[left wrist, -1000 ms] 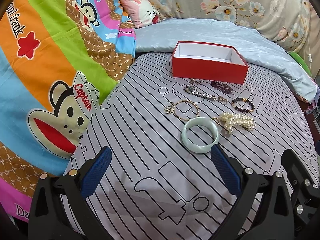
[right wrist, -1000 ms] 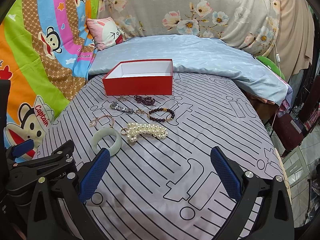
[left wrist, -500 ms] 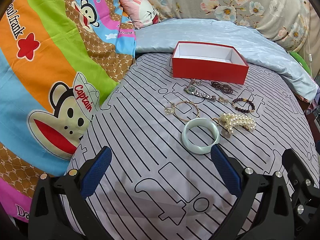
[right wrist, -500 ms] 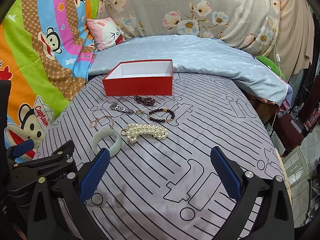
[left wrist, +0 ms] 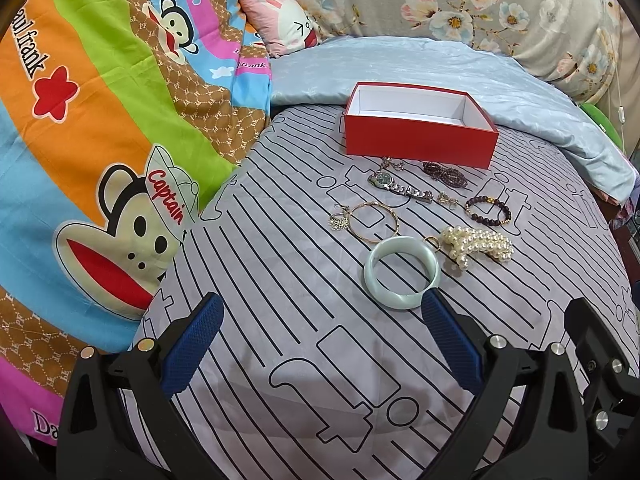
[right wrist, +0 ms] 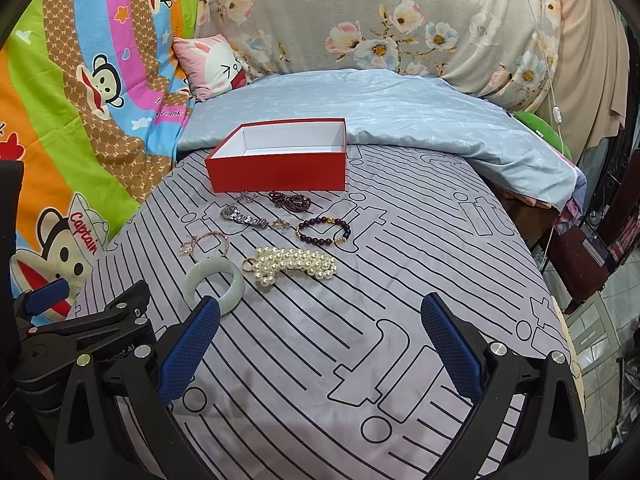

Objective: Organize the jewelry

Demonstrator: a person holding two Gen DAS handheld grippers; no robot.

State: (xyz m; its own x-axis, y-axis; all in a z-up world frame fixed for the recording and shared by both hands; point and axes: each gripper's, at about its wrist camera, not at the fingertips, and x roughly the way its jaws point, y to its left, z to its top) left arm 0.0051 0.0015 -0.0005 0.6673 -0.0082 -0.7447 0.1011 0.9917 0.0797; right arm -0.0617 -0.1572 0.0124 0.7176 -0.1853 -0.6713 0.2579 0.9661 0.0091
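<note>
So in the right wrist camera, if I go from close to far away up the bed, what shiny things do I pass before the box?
pale green bangle → pearl bracelet → dark bead bracelet → silver watch → purple bead strand → red box

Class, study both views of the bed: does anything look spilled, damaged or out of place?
Nothing looks damaged or spilled. The odd part is that the red box holds nothing visible, while the jade bangle, pearl strand, watch and beaded bracelets lie loose on the striped sheet in front of it.
</note>
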